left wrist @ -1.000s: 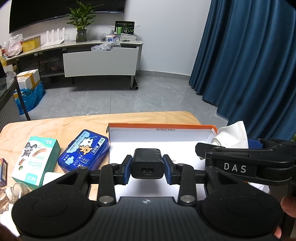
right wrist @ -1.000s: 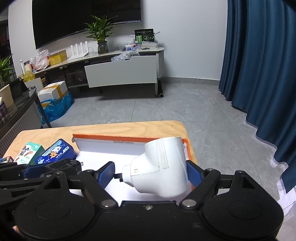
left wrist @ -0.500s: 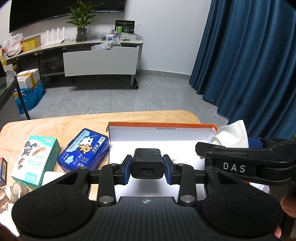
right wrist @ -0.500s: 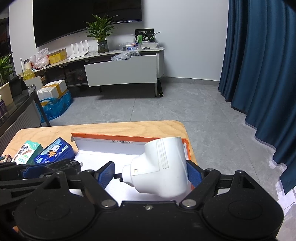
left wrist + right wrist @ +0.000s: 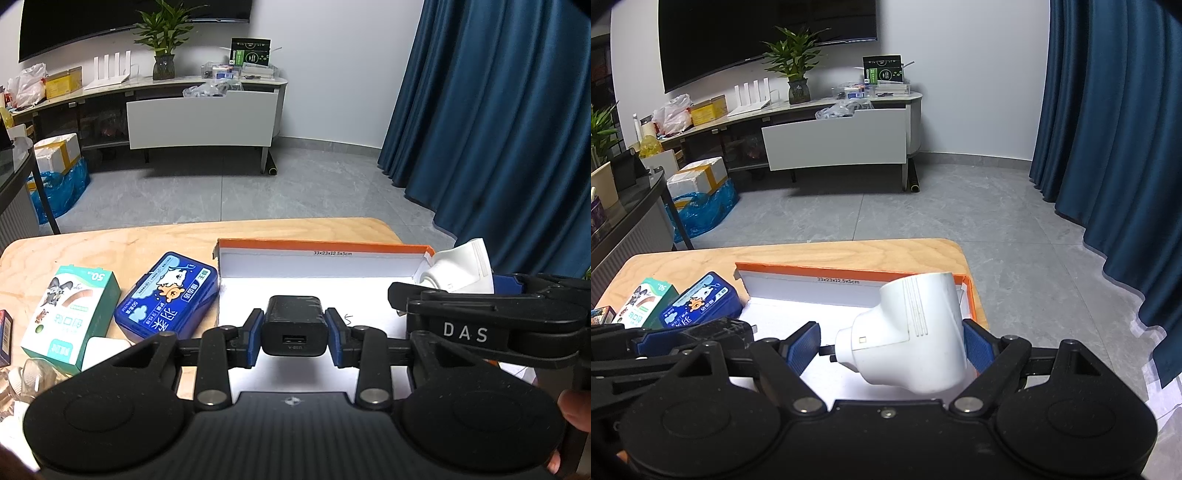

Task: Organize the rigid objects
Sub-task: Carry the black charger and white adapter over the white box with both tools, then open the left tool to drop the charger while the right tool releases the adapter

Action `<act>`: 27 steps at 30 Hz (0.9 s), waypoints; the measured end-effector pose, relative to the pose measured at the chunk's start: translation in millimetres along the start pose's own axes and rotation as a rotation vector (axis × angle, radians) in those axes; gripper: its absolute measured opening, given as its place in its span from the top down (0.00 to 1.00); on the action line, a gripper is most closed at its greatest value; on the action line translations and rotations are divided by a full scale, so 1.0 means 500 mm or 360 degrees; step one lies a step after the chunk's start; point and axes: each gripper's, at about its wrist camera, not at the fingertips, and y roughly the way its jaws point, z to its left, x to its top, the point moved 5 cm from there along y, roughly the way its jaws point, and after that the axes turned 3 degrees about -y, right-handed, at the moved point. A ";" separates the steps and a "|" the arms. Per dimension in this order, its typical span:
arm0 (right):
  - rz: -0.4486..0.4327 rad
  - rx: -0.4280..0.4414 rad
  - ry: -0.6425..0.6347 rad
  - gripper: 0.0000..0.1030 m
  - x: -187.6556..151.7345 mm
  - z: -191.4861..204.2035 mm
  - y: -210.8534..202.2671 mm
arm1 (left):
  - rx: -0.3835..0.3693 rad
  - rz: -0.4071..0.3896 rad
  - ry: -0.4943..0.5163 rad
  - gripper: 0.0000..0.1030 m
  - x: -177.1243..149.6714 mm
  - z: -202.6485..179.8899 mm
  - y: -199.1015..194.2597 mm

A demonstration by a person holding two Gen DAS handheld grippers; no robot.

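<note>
My left gripper (image 5: 294, 338) is shut on a black USB charger (image 5: 294, 325), its port facing the camera, above the white floor of an orange-rimmed cardboard box (image 5: 321, 245). My right gripper (image 5: 892, 347) is shut on a white plug adapter (image 5: 912, 332), gripped between the prong tip and the body, over the right part of the same box (image 5: 849, 271). In the left wrist view the right gripper (image 5: 480, 321) and the adapter (image 5: 458, 266) show at the right edge. In the right wrist view the left gripper (image 5: 683, 332) shows at the lower left.
On the wooden table (image 5: 110, 243), left of the box, lie a blue tin (image 5: 168, 295) and a green-and-white carton (image 5: 68, 314). Clear plastic items (image 5: 26, 376) sit at the near left. Beyond the table's far edge are grey floor and a blue curtain (image 5: 498, 129).
</note>
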 end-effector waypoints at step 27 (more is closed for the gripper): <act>0.0025 0.0026 0.0000 0.06 -0.005 0.000 0.013 | -0.0020 0.0017 -0.0022 0.67 -0.001 0.003 0.010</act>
